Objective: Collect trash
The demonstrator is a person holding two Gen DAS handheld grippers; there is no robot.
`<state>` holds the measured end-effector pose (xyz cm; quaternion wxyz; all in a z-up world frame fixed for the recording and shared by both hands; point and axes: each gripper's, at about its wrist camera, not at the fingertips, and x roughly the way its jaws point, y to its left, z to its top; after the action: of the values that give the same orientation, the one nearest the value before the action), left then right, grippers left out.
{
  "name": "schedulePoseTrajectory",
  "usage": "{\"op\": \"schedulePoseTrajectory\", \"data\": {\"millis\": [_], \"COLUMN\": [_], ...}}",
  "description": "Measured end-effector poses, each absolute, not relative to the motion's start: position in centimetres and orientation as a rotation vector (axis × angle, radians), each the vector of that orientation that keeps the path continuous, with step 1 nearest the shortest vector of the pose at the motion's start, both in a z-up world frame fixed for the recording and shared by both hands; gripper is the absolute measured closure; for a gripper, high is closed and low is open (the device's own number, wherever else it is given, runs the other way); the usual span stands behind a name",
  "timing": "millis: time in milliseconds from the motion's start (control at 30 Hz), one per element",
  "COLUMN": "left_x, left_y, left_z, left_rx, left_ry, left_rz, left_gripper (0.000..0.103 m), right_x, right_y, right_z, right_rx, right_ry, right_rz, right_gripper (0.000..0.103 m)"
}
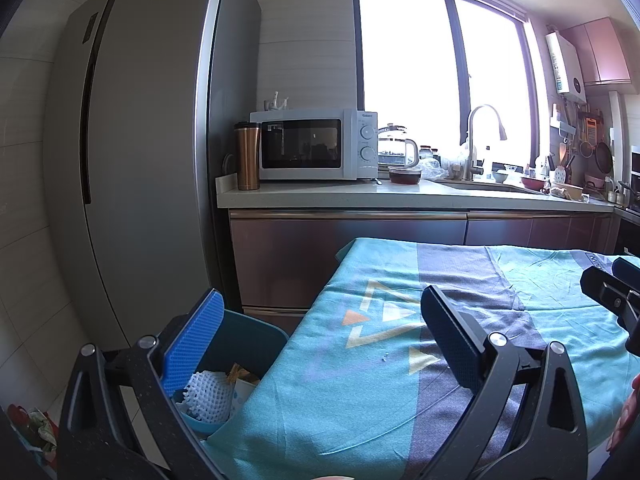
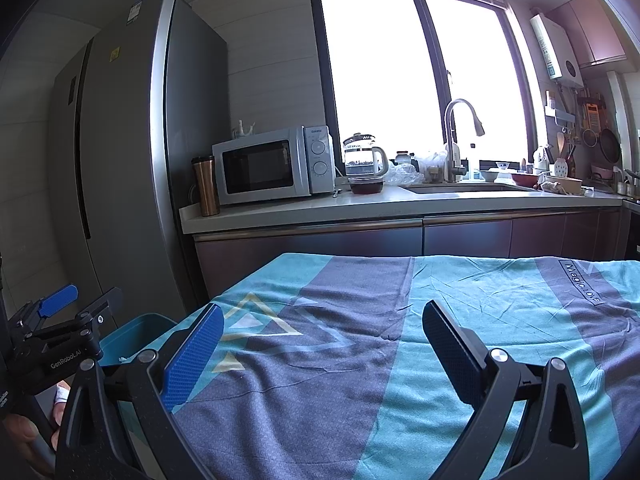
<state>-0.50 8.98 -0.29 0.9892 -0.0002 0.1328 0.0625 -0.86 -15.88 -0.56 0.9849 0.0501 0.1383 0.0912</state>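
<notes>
**Both grippers wide over the tablecloth, trash in the bin**

Kitchen counter behind carries a Galanz microwave (image 2: 272, 166). On the table, a teal-and-grey cloth (image 2: 460, 300) reads "Magic LOVE". Left gripper (image 1: 324, 344) — marked "GenRobot.AI" — gapes empty above the table's left edge, its blue pad over the teal bin (image 1: 248, 344) holding white foam netting (image 1: 210, 396). Right gripper (image 2: 324, 344) hangs spread, empty, mid-cloth.

Count, both wrist views:
- Grippers: 2, left gripper (image 1: 320, 344) and right gripper (image 2: 320, 354); each shows 2 fingers, spread apart.
- Teal bin (image 1: 256, 340): 1.
- White foam net (image 1: 210, 396) in bin: 1; other scraps there too unclear to count.
- Patterned cloth (image 2: 460, 292): 1.
- Microwave (image 1: 308, 145): 1, with 2 dials.
- Copper tumbler (image 1: 248, 156): 1.
- Glass kettle (image 2: 362, 155): 1.
- Faucet (image 2: 456, 136): 1.
- Refrigerator (image 1: 152, 120): 1.
</notes>
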Motion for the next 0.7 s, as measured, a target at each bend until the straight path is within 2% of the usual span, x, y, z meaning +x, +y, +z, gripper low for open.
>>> {"op": "schedulePoseTrajectory", "data": {"millis": [700], "left_x": [-0.30], "left_y": [8.81], "left_z": [-0.26], "left_rx": [-0.006], "left_ry": [0.268], "left_rz": [0.123], "left_gripper": [0.006], "right_x": [-0.91], "right_y": [-15.77], "right_z": [-0.46], "right_rx": [0.098], "right_ry": [0.276], "right_rz": [0.183], "right_gripper": [0.007]}}
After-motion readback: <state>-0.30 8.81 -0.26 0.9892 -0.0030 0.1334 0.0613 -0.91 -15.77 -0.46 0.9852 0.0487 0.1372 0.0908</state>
